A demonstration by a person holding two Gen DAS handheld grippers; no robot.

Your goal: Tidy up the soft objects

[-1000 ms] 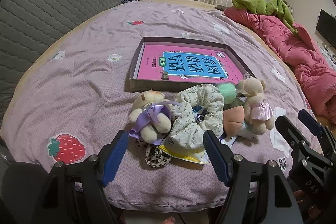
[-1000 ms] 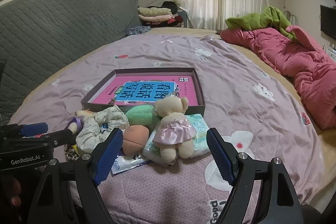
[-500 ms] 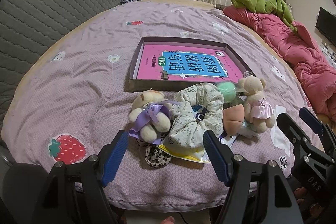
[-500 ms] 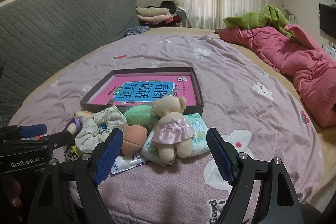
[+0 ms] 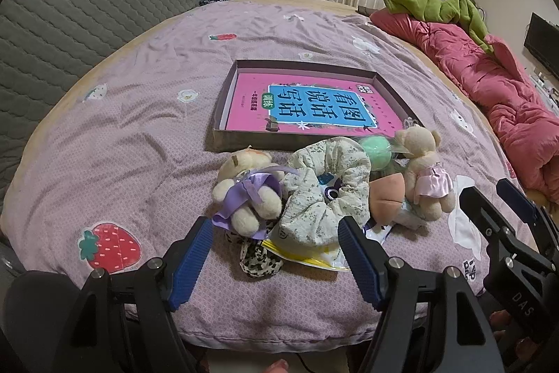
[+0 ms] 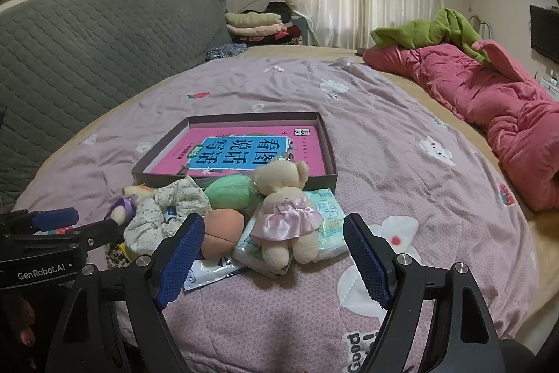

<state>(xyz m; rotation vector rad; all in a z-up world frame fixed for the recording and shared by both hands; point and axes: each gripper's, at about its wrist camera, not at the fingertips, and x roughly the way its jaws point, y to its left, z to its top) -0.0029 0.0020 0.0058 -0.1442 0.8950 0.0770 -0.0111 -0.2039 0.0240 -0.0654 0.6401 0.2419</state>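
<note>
Lilac bedspread carries everything: a shallow box with a pink book lying flat inside, and the soft pile heaped just in front of its near wall. Compared with a second ago, nothing in the pile has shifted; both your views have only crept slightly nearer. So no sorting has begun.

Your left gripper hangs wide open and empty, its blue pads flanking the floral scrunchie and the bear with the purple ribbon. Your right gripper is likewise spread wide with nothing in it, lined up on the bear in the pink skirt, which lies on a tissue pack.

Also in the pile: green ball, peach plush, leopard scrunchie.

Judgement: first pick is pending; the pink-skirt bear looks the most accessible.
</note>
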